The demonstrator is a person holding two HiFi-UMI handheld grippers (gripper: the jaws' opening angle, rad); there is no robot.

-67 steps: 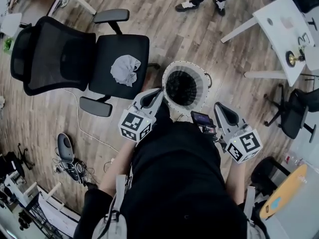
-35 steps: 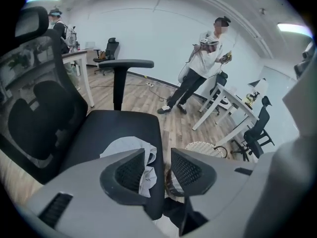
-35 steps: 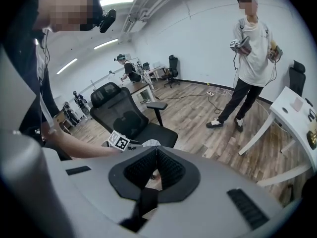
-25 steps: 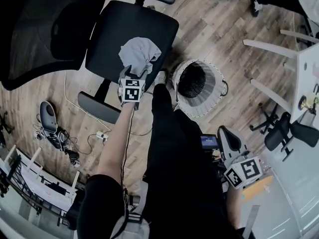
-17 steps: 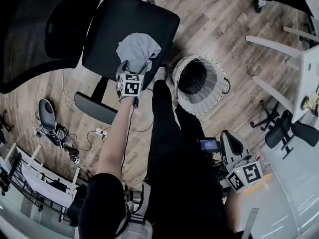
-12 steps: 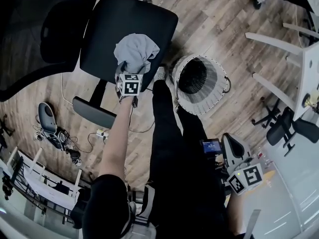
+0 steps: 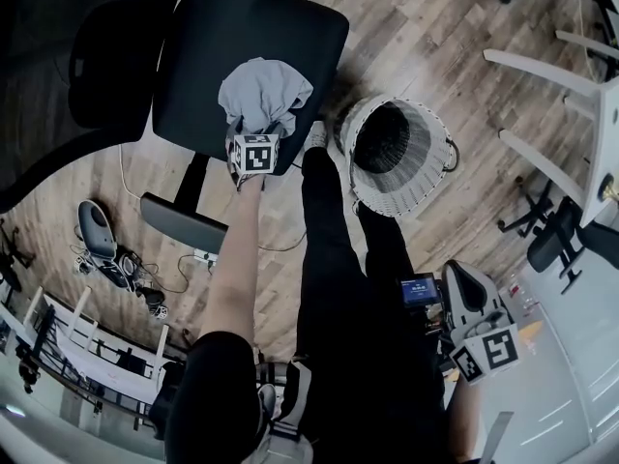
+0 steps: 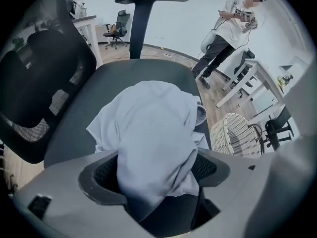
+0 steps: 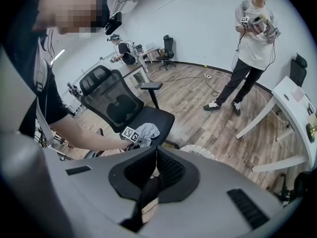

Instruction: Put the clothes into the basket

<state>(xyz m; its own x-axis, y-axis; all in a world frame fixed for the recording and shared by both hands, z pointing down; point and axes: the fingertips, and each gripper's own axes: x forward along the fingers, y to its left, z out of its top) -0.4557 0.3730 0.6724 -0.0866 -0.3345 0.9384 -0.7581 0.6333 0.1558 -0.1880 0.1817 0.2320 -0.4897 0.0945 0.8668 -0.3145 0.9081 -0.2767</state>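
Note:
A crumpled grey garment (image 7: pixel 261 90) lies on the seat of a black office chair (image 7: pixel 208 46). My left gripper (image 7: pixel 253 126) points steeply down onto the garment's near edge. In the left gripper view its jaws have just been opening; the left gripper (image 8: pixel 156 175) stands wide open, with a fold of the garment (image 8: pixel 148 128) lying between the fingers. The white wicker basket (image 7: pixel 411 196) stands on the floor just right of the chair, and is seen as the basket (image 8: pixel 235 135) from the left gripper. My right gripper (image 7: pixel 459 278) hangs by my right hip, shut and holding nothing (image 9: pixel 156 157).
White table legs (image 7: pixel 542 66) cross the floor at the right, with a second black chair (image 7: pixel 556 240) below them. Cables and a grey device (image 7: pixel 97 245) lie on the wood floor at the left. Another person (image 9: pixel 252 43) stands beyond the basket.
My left gripper has sunk onto the garment's near edge. The right gripper has stayed low beside my hip.

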